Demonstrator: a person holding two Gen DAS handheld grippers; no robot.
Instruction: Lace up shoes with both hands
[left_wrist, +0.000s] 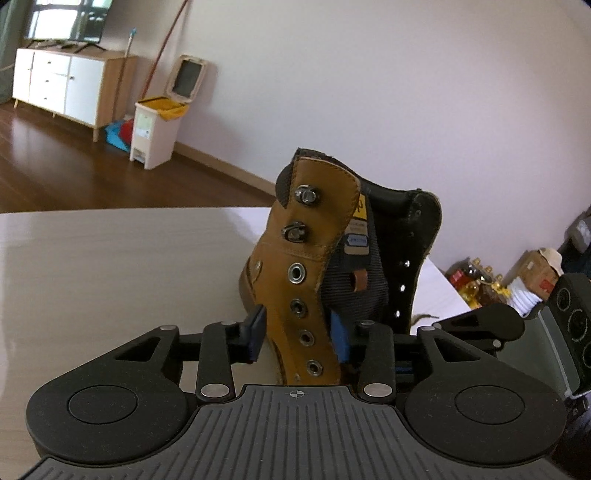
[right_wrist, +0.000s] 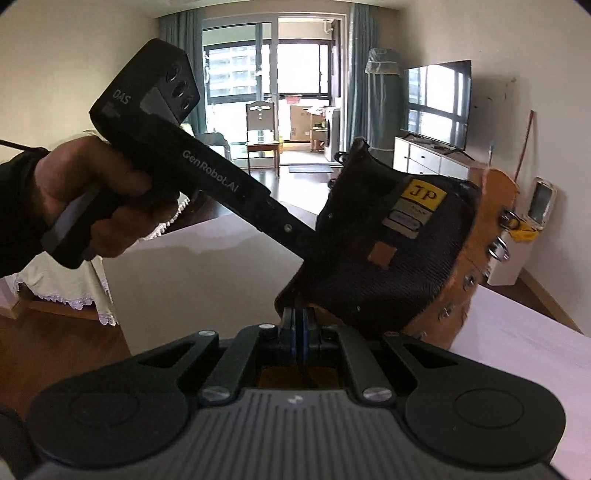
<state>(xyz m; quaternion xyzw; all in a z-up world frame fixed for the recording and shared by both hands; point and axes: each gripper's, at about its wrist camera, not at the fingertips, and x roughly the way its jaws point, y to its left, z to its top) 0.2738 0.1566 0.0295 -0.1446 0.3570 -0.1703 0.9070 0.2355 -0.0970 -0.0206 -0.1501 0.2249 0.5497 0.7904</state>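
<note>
A tan lace-up boot (left_wrist: 314, 236) stands tilted on the pale table (left_wrist: 110, 277); I see no lace through its eyelets. My left gripper (left_wrist: 297, 336) has its blue pads (left_wrist: 255, 332) pressed on both sides of the tan eyelet flap (left_wrist: 295, 295). The boot's dark tongue with a yellow label (right_wrist: 423, 195) fills the right wrist view. My right gripper (right_wrist: 298, 328) is shut, its tips at the boot's lower edge (right_wrist: 291, 308); whether it pinches anything I cannot tell. A frayed tan strand (left_wrist: 424, 316) shows by the right gripper's body (left_wrist: 480, 326). A hand (right_wrist: 92, 192) holds the left gripper's handle (right_wrist: 207, 173).
The table edge (left_wrist: 129, 210) runs behind the boot, with wooden floor beyond. A pedal bin (left_wrist: 155, 129) and a white cabinet (left_wrist: 66, 85) stand by the far wall. Boxes and bottles (left_wrist: 476, 284) sit low at the right. A chair (right_wrist: 262, 136) stands near the window.
</note>
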